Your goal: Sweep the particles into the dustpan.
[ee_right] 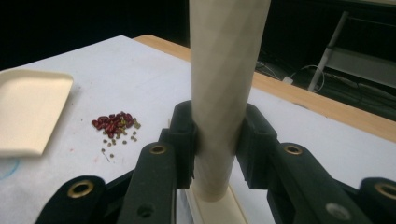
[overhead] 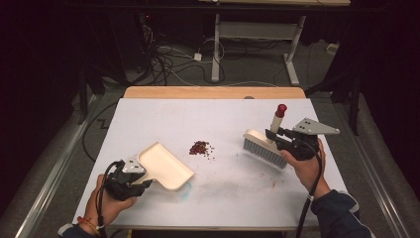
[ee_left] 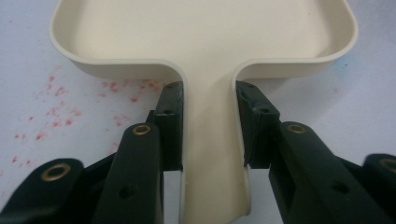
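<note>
I work over the white table, which carries everything. On my left the cream dustpan lies flat, its open lip turned toward the middle. My left gripper is clamped on the dustpan's narrow handle, one jaw pressing each side. It looks like light, stiff plastic, so I judge it will slide easily but could pivot if I push off-centre; the handle neck is the right hold. On my right the brush hangs tilted, bristles near the table, its pale handle pinched tight in my right gripper. The handle is smooth and round, so it may twist under sweeping load. Smallest is the pile of red beans between the two tools, apart from both; loose and light, they will probably scatter. The brush head is cut off in the right gripper view, and I cannot tell whether the bristles touch the table.
</note>
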A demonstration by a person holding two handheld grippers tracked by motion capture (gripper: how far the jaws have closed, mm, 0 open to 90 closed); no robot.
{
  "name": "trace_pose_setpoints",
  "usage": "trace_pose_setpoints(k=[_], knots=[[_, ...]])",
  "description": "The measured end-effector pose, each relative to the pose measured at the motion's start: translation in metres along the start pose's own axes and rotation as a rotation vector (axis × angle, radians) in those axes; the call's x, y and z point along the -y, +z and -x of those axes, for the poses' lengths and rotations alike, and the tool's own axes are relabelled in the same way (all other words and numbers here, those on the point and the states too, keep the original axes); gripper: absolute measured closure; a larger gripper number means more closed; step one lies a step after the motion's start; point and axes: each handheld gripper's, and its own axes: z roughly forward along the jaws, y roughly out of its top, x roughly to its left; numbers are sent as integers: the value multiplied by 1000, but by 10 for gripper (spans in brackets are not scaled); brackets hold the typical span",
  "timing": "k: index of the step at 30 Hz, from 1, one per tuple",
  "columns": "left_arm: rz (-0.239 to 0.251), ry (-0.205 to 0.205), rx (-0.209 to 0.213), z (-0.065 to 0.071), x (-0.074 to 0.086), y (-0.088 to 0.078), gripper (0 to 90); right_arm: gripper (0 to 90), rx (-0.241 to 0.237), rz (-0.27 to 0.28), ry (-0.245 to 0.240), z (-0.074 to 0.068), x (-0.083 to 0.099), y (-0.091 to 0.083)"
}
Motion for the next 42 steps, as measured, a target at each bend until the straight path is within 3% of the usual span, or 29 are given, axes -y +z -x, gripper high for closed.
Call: trace_pose_setpoints(k=[10,13,23,30,42], knots=[[-14,7,36,4,-5,10,641,705,-29,9,12,-10,-23,54],[-14,8,39,4,-6,12,641,705,-6,-10,8,-14,-31,80],[-13,10,43,5,-6,15,640,705,44,-20,14,-24,-41,119],[-11,8,49,6,-7,16,640,705,77,-19,26,-24,-47,132],[-10,14,52,7,-8,18,640,705,98,-15,37,-18,-51,138]])
